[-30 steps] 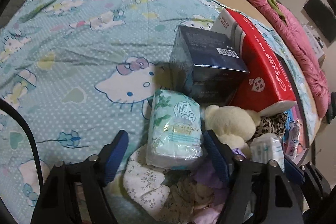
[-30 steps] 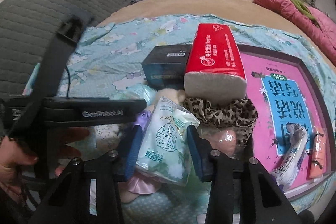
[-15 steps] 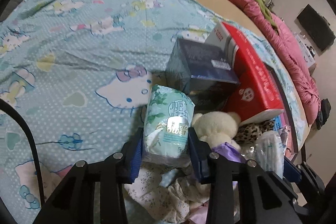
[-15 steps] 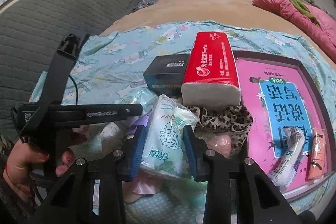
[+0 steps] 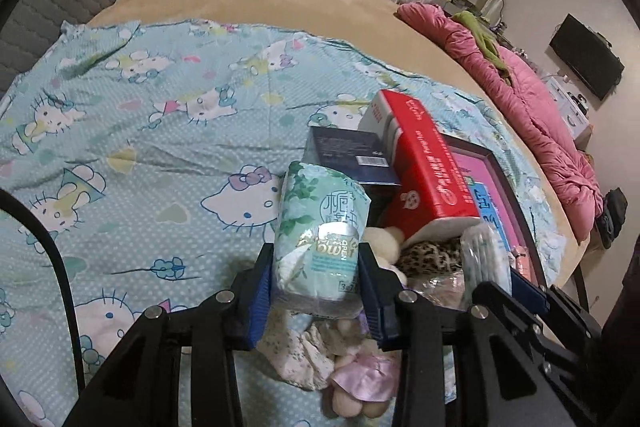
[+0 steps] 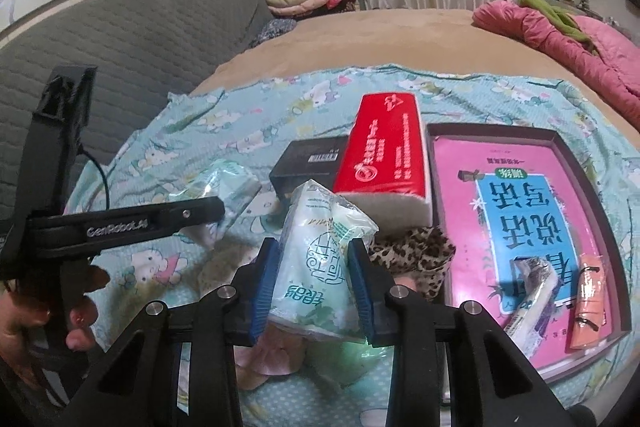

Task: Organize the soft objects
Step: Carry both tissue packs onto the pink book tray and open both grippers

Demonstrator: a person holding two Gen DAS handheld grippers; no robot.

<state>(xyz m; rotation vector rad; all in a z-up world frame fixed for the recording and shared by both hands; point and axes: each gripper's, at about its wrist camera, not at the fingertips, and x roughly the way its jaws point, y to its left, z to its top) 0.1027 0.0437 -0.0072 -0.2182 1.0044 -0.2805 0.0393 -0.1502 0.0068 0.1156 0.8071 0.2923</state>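
Note:
My left gripper (image 5: 316,267) is shut on a green floral tissue pack (image 5: 320,223), which hangs clear of the pile. My right gripper (image 6: 314,267) is shut on a second, crinkled tissue pack (image 6: 320,251), also raised. In the right wrist view the left gripper's black body (image 6: 120,223) shows at the left, with a hand (image 6: 24,311) on its handle. Beneath both lie a cream plush toy (image 5: 380,243), a leopard-print cloth (image 6: 416,251), a floral cloth (image 5: 296,351) and a pink soft piece (image 5: 364,375).
A red tissue brick (image 6: 384,151) leans on a dark box (image 6: 308,163). A dark tray (image 6: 568,155) with a pink book (image 6: 520,219) and small packets lies to the right. The Hello Kitty sheet (image 5: 140,147) spreads left. A pink quilt (image 5: 532,99) lines the bed's far right.
The left jaws closed onto the floral pack and lifted it off the pile. The right gripper tightened on its pack and rose a little with it.

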